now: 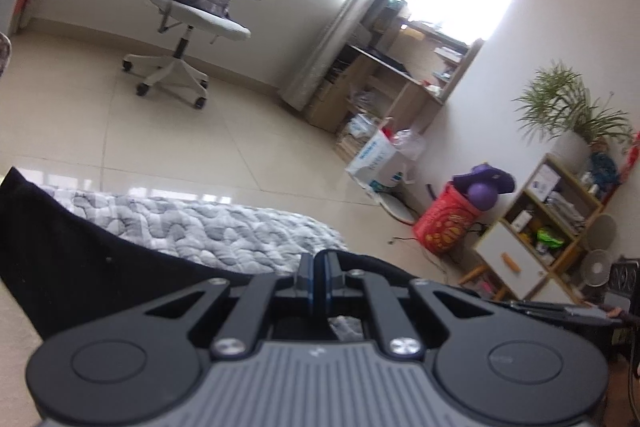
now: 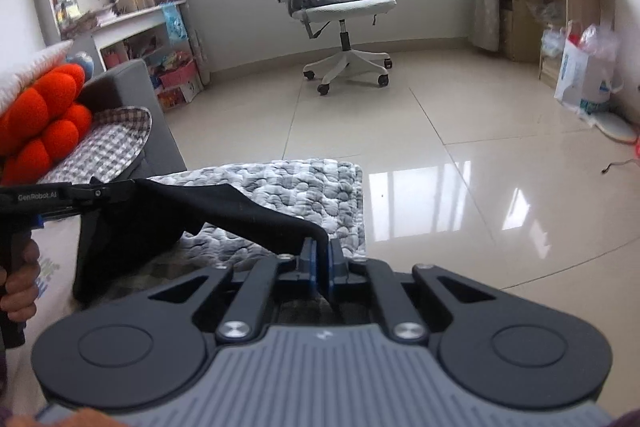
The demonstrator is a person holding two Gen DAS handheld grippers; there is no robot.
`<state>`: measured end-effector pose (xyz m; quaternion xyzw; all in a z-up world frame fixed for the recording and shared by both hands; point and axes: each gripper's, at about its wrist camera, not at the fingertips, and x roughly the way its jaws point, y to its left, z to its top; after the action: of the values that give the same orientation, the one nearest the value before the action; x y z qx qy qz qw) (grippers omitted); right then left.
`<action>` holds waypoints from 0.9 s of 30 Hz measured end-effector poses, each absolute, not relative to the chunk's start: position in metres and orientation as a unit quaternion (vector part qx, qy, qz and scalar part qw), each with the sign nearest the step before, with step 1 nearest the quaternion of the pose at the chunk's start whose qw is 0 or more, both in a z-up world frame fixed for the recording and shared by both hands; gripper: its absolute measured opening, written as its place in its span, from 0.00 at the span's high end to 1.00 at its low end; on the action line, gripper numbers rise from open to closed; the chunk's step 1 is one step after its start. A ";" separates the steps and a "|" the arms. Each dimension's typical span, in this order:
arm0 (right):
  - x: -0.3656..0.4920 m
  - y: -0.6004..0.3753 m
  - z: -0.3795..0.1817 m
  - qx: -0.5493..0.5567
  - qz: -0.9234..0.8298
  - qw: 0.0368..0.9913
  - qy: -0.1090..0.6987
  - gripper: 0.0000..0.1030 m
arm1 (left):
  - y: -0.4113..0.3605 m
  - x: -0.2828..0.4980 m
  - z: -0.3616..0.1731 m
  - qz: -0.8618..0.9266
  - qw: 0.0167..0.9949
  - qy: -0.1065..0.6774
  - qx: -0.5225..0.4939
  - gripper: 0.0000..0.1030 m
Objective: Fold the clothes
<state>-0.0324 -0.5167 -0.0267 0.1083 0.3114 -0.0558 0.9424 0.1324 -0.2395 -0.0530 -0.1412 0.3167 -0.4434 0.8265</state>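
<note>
A black garment [image 2: 168, 223] hangs stretched between my two grippers above a grey-and-white quilted mat [image 2: 304, 187]. My right gripper [image 2: 320, 255] is shut on one edge of the garment. My left gripper [image 1: 318, 267] is shut on the other edge; it also shows from the side in the right wrist view [image 2: 120, 191], held by a hand. In the left wrist view the black garment [image 1: 72, 259] drapes down to the left over the quilted mat [image 1: 208, 227]. The lower part of the garment sags onto the mat.
A white office chair [image 2: 340, 7] with a backpack stands on the tiled floor [image 2: 460, 167]. A grey sofa [image 2: 124, 87] with an orange cushion [image 2: 44, 119] is at the left. Shelves [image 1: 540, 227], a red basket [image 1: 444, 219] and a desk [image 1: 392, 79] line the right wall.
</note>
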 end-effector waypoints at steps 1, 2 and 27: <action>-0.032 -0.516 -0.021 0.103 -0.056 0.941 0.317 0.95 | -0.238 0.134 -0.052 -0.446 0.823 0.321 -0.144 0.95; -0.027 -0.517 -0.021 0.104 -0.057 0.938 0.325 0.95 | -0.238 0.136 -0.052 -0.447 0.820 0.325 -0.147 0.95; 0.087 -0.560 -0.082 0.164 -0.142 0.912 0.349 0.85 | -0.229 0.162 -0.082 -0.419 0.821 0.363 -0.139 0.95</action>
<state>0.0866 -0.5597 -0.0821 0.1639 0.3492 -0.1420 0.9116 0.1620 -0.2287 -0.0821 -0.1393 0.3628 -0.4188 0.8207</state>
